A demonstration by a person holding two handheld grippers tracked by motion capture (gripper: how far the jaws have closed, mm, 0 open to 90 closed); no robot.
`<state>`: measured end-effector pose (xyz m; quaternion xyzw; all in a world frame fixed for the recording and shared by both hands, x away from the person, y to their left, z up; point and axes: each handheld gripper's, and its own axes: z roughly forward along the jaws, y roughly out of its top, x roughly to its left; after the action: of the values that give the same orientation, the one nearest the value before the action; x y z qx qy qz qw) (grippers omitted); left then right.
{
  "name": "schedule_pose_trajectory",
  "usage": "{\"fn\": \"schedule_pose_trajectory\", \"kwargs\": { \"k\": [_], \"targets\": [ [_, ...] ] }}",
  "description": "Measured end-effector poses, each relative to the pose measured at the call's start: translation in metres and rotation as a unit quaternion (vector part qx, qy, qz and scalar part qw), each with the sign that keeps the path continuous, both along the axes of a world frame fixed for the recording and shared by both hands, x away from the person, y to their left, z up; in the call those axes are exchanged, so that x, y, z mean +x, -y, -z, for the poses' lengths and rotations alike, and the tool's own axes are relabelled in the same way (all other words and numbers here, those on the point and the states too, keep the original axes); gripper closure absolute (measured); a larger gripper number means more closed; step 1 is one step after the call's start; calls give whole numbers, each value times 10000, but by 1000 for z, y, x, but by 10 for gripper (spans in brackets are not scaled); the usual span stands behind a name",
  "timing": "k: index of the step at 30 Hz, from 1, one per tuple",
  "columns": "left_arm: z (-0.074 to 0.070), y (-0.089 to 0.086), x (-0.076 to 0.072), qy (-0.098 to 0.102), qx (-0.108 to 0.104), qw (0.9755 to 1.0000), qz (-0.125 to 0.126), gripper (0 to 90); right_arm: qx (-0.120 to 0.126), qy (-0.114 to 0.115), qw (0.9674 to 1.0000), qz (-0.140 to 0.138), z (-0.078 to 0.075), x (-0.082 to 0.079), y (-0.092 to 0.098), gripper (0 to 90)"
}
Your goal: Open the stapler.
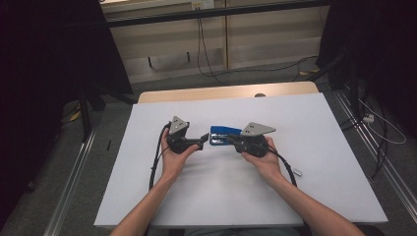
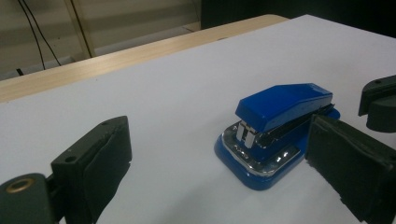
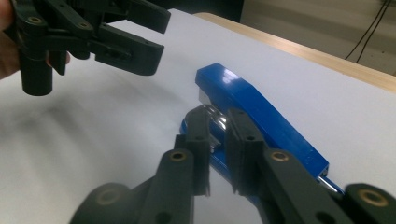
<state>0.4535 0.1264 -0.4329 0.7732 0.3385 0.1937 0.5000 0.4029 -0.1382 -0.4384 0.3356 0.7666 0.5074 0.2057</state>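
Observation:
A blue stapler [image 1: 219, 133] [image 2: 280, 105] [image 3: 261, 112] with a chrome base lies on the white table [image 1: 319, 147], between my two grippers. My left gripper [image 1: 202, 140] [image 2: 219, 135] [image 3: 156, 35] is open, its jaws wide apart and aimed at the stapler's front end without touching it. At the stapler's other end, my right gripper [image 1: 230, 140] [image 3: 217, 119] [image 2: 378, 102] has its jaws drawn almost together. Only a narrow slit is left between them, with nothing in it. The stapler lies just behind and beside the right jaws; I cannot tell whether they touch it.
A small silver object [image 1: 297, 172] lies on the table right of my right forearm. A wooden strip [image 1: 226, 92] runs along the table's far edge, with a dark round spot [image 1: 259, 95] on it. Cables [image 1: 206, 54] trail over the floor beyond.

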Motion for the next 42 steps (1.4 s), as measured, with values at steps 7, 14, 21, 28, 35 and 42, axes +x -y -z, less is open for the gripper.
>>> {"fn": "schedule_pose_trajectory", "kwargs": {
  "k": [7,14,21,28,35,42],
  "targets": [
    [1,2,-1,-16,110,9999,20,67,152,-97,9998,22,3,3,-1,900],
    [3,6,-1,-48,336,9993,-130,114,91,-231,9997,-16,4,10,-3,900],
    [3,5,-2,-64,327,9994,-69,299,81,-320,9994,-84,6,11,-6,900],
    [5,4,-1,-185,371,9991,-12,502,-12,-397,9991,-139,7,11,-7,900],
    [6,12,-1,-240,526,9980,241,734,-185,-555,9981,-171,12,14,-11,900],
    [4,17,2,-358,484,9971,465,872,-506,-589,9968,-169,8,20,-18,900]
  ]
}}
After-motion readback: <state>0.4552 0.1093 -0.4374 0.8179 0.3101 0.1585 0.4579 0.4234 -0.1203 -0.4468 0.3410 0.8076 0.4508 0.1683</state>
